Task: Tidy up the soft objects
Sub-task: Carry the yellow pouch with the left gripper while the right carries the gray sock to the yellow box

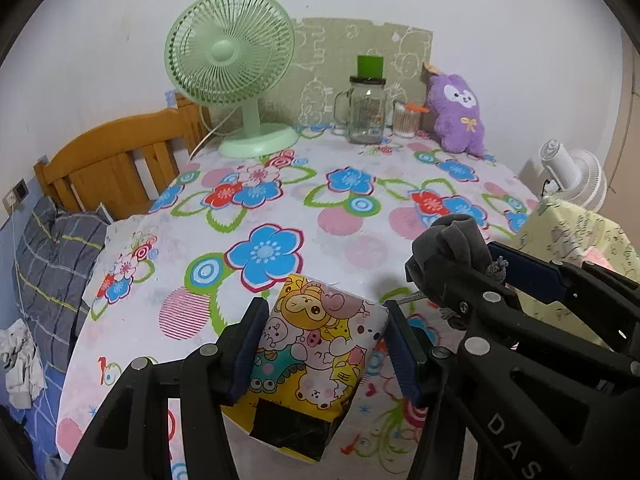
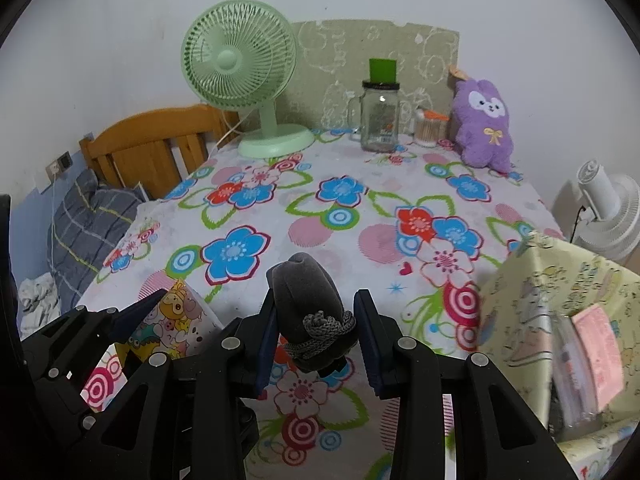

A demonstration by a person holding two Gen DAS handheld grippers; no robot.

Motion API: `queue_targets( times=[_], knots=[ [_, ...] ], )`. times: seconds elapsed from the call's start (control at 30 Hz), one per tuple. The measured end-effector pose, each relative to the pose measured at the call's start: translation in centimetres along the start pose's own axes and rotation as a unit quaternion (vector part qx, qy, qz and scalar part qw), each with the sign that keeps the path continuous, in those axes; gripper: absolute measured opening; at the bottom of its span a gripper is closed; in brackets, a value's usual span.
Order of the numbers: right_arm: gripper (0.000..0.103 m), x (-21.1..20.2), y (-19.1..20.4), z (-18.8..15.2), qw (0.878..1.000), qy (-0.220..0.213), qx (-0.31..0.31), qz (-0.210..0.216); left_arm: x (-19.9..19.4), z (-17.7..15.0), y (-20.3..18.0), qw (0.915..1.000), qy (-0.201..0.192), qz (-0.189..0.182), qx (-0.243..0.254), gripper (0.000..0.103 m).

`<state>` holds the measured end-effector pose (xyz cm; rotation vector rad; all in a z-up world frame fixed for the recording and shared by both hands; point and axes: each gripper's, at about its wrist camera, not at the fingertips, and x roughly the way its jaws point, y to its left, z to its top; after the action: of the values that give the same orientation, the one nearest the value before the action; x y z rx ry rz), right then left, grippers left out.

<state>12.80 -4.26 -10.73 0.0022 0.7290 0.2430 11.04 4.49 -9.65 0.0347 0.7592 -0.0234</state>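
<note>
Surface point(image 2: 360, 216) under floral cloth. Far edge, left to right: green fan point(image 2: 244, 76), glass jar point(image 2: 380, 116), small container point(image 2: 428, 130) (cotton swabs, possibly), purple plush point(image 2: 484, 128). Near left: cartoon-print box point(image 1: 316, 360).

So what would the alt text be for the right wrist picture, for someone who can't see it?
A handheld gripper holds a grey drawstring pouch between its two fingers above a flower-patterned tablecloth. At the far edge stand a green desk fan, a glass mug jar and a purple plush toy.
</note>
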Motion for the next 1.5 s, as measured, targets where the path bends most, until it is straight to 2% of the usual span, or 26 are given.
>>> queue_targets(
  times=[0.6,1.03,1.5],
  knots=[
    [0.04,-7.1,-2.3,0.9,0.999,-0.047,0.012,-0.01,-5.7,1.6,-3.2,0.9987,-0.049,-0.015,0.008,0.059],
    [0.04,-11.4,-5.1,1.4,0.996,-0.08,0.021,-0.019,-9.0,2.7,-6.9,0.9962,-0.081,-0.019,0.026,0.059],
    [0.04,-13.5,-9.9,0.8,0.994,-0.092,0.041,-0.046,-8.9,3.5,-11.8,0.993,-0.092,-0.059,0.045,0.059]
  ],
)
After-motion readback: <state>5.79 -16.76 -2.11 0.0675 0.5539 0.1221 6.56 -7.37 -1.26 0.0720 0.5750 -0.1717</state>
